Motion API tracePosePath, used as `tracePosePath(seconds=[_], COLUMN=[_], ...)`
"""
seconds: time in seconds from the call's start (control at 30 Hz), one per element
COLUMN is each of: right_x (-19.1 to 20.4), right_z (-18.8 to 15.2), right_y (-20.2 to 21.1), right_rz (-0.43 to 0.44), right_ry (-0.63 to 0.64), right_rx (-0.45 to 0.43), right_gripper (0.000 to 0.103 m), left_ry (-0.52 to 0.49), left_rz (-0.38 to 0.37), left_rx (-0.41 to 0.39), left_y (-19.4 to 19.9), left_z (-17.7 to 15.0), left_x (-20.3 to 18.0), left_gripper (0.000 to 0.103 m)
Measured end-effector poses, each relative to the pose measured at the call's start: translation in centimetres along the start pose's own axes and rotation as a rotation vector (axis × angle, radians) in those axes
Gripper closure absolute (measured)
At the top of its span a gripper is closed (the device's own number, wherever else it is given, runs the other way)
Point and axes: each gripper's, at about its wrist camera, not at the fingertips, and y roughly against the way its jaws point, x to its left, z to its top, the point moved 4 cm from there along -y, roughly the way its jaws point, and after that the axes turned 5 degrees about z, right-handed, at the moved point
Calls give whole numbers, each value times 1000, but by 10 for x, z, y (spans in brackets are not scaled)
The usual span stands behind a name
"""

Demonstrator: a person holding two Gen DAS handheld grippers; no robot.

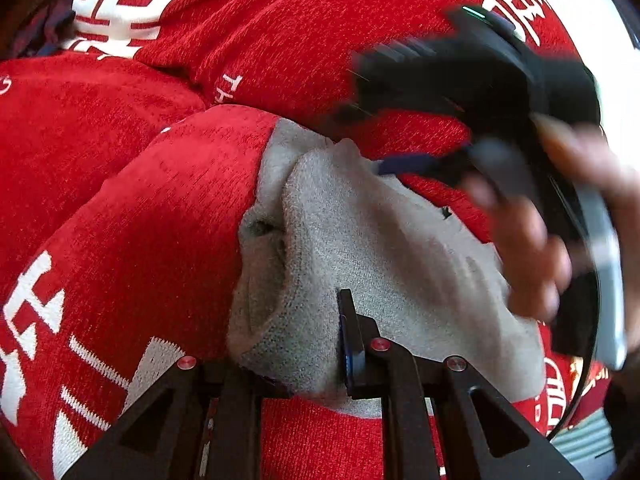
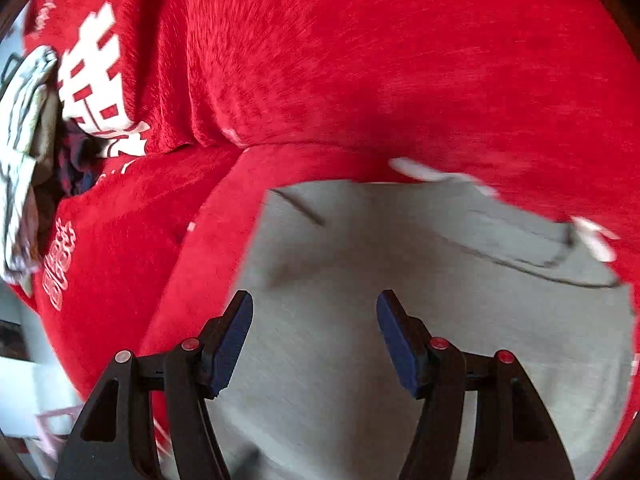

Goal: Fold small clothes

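The grey cloth (image 1: 340, 248) lies bunched on the red cover (image 1: 160, 208), and our left tongs (image 1: 316, 344) pinch its near fold. Our right tongs (image 2: 314, 340) hang spread above flat grey fabric (image 2: 360, 280), pinching nothing. Only the left view catches the right tongs (image 1: 480, 76) blurred; only the right shows a patterned heap (image 2: 28, 152) at the cover's edge.

red plush cover (image 2: 360, 80) with white woven characters, draped over cushioned seating, creased into folds. grey knit garment (image 2: 380, 300) lies directly on it, bunched at one edge in the left wrist view. dark cloth (image 2: 76, 160) and pale patterned fabric (image 2: 24, 140) at the cover's far edge.
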Motion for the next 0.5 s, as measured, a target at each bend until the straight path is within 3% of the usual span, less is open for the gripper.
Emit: tracePosePath(seconds=[0.07,0.13,0.2,0.33,0.43,0.5], right_x=[15,27,43,58,59,52], right_z=[8,7,5,-3,-8,-8], right_y=[-22,-45,-61,-77,-76,-68], right_rz=[-9,-102,-199,-324,-356,-379], right_ry=[-8,14,85,188,233,242], right_rx=[57,125,153,182,160,140], right_gripper=[35,30,18,16,27,61], left_ry=[11,29,51,77,60,47], left_rz=[-8,-21,-36,-58,-38,-26], left_rx=[9,22,35,47,35,22], left_y=[-1,-2,-3,-5,-3,-1], left_z=[1,1,3,4,4,3], left_x=[2,6,10,14,12,10], left_gripper=[86,86,86,86,86,86])
